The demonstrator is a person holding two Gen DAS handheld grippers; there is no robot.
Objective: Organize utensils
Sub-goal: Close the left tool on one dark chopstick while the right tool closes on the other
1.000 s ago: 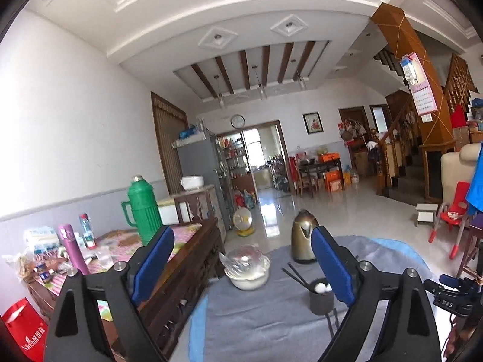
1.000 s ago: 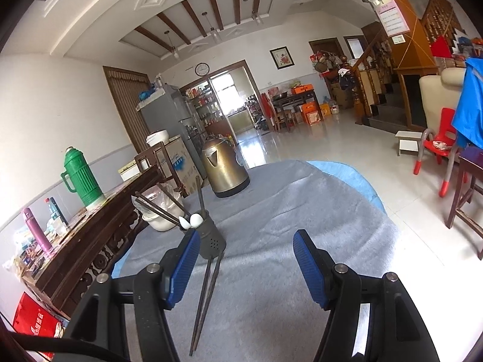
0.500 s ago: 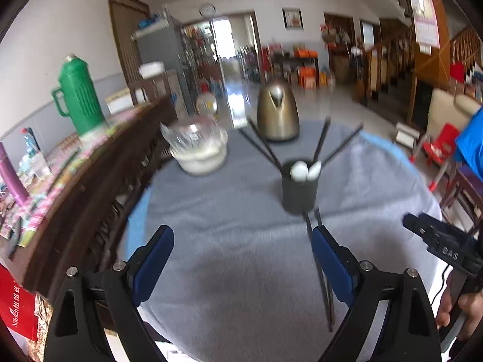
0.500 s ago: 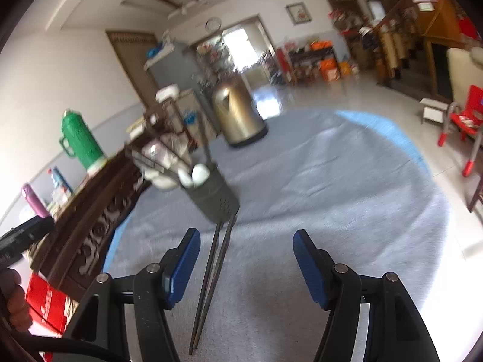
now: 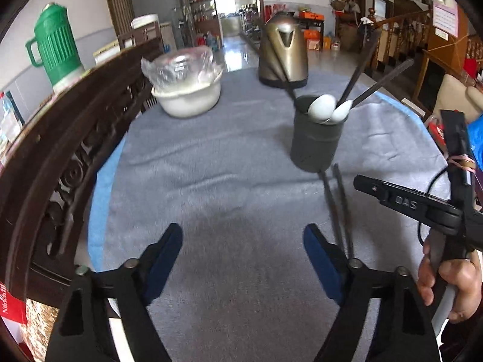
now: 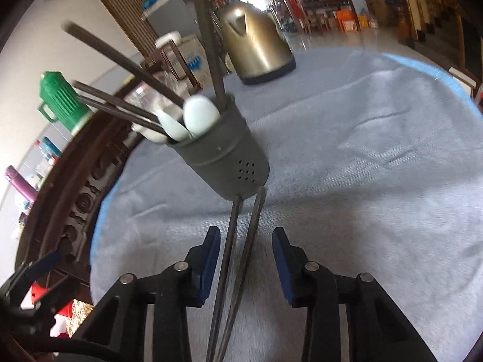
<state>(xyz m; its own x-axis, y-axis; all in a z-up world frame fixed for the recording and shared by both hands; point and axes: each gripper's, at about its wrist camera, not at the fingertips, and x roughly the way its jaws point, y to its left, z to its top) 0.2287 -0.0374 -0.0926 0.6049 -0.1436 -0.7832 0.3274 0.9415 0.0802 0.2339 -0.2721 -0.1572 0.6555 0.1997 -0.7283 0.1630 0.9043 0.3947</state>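
Note:
A dark grey utensil holder (image 5: pixel 315 141) (image 6: pixel 223 157) stands on the grey cloth with two white spoons (image 5: pixel 321 107) (image 6: pixel 197 117) and several dark chopsticks in it. A loose pair of chopsticks (image 6: pixel 238 256) (image 5: pixel 338 205) lies flat on the cloth, its far ends at the holder's base. My right gripper (image 6: pixel 246 256) straddles this pair. Its jaws are closing, and the blue pads stand apart from the sticks on both sides. My left gripper (image 5: pixel 241 253) hovers over bare cloth to the left of the pair, its jaws closing with nothing between them. A hand (image 5: pixel 452 280) holds the right gripper's body (image 5: pixel 407 202).
A white bowl under plastic film (image 5: pixel 187 96) and a brass-coloured kettle (image 5: pixel 283 54) (image 6: pixel 256 48) stand at the back of the round table (image 5: pixel 211 181). A dark carved wooden bench (image 5: pixel 60 138) runs along the left, with a green thermos (image 5: pixel 57 48) behind it.
Both grippers have dropped and tipped down toward the table. The right one has slid left over the lying chopsticks and its jaws have narrowed. The left jaws have narrowed slightly.

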